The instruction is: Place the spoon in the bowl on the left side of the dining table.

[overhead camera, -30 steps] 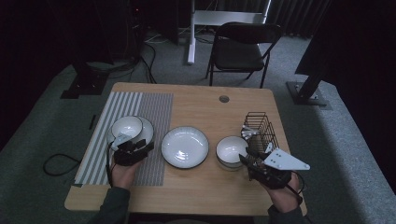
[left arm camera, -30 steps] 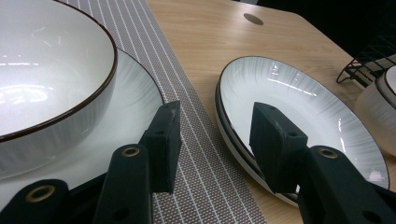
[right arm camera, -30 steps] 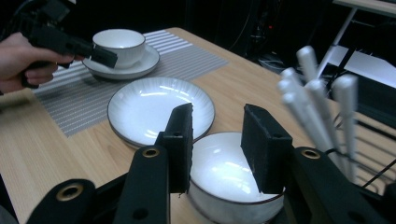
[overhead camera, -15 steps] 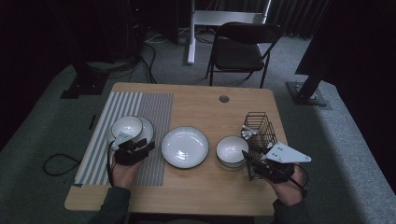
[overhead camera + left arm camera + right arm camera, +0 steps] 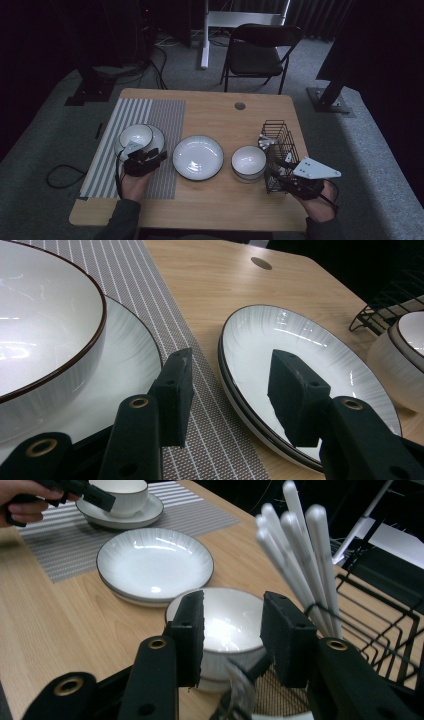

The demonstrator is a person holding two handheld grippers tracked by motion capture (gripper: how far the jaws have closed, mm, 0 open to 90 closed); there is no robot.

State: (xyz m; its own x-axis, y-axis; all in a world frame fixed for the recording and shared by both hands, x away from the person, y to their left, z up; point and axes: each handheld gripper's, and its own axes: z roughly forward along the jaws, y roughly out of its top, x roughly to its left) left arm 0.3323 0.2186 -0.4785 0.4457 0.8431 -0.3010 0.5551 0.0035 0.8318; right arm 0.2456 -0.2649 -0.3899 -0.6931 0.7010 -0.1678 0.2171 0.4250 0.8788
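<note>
While the person's left forearm comes up from the near table (image 5: 210, 107) edge over the striped placemat (image 5: 107, 150), the left tongs (image 5: 150, 159) sit low beside the white bowl (image 5: 136, 136) that stands on a plate (image 5: 131, 360) on that mat. In the left gripper view the jaws stand apart with nothing between them, one pad over the plate's rim and the mat, the other over the edge of the shallow white plate (image 5: 198, 156) at the table's middle. Right of that plate stands a second, smaller bowl (image 5: 248, 161), and just beside it a black wire basket (image 5: 278, 145) holding white-handled utensils (image 5: 300, 550). The right hand (image 5: 315, 200) lies at the basket's near end, wrist low, its right tongs (image 5: 280, 172) aimed towards the basket and small bowl. Those jaws have just been opening; the right gripper view shows them gaping with only the bowl's rim behind them, and no pad visibly presses on anything.
</note>
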